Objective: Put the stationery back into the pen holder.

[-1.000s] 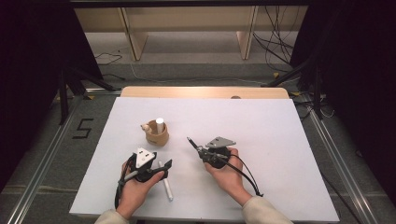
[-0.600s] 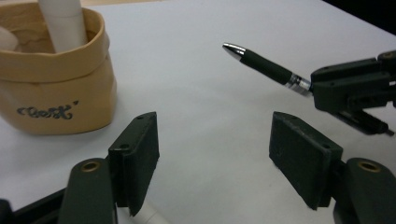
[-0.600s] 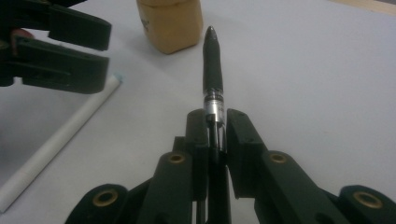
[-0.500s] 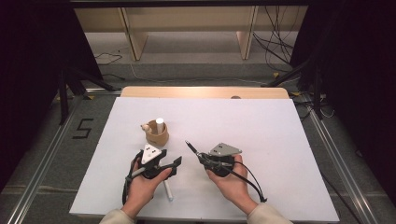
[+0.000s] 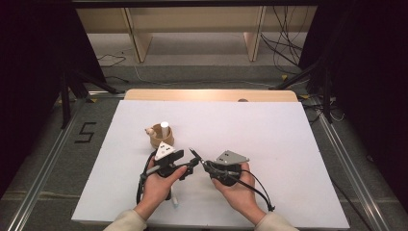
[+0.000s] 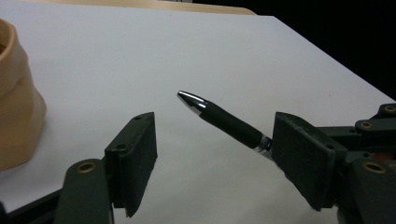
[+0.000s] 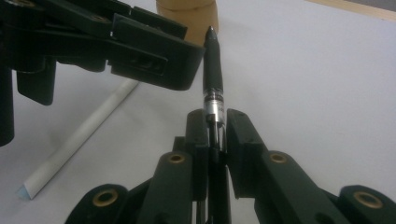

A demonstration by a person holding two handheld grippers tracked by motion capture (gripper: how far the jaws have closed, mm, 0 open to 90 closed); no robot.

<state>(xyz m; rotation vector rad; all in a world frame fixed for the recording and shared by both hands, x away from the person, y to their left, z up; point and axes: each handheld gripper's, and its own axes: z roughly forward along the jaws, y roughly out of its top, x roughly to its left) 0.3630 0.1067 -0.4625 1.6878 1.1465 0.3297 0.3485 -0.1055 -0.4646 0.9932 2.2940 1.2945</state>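
My right gripper (image 5: 206, 165) (image 7: 215, 125) is shut on a black pen (image 5: 196, 156) (image 7: 212, 65) near its silver collar; the tip points up and left. My left gripper (image 5: 190, 166) (image 6: 219, 158) stands open, one jaw on each side of the pen's (image 6: 224, 122) grip section without touching it. In the right gripper view the left gripper (image 7: 116, 42) sits just left of the pen's tip. Both hands hold their grippers low over the white table (image 5: 269, 134), near its front edge.
A wooden cup (image 5: 159, 138) (image 6: 14, 107) (image 7: 187, 11) with a white cylinder (image 5: 164, 127) standing in it is just behind the left gripper. A white stick (image 5: 173, 199) (image 7: 79, 144) lies on the table under the left hand.
The left gripper has moved right and brought its open jaws around the pen's front end. The right gripper, still holding the pen, has shifted slightly toward the person.
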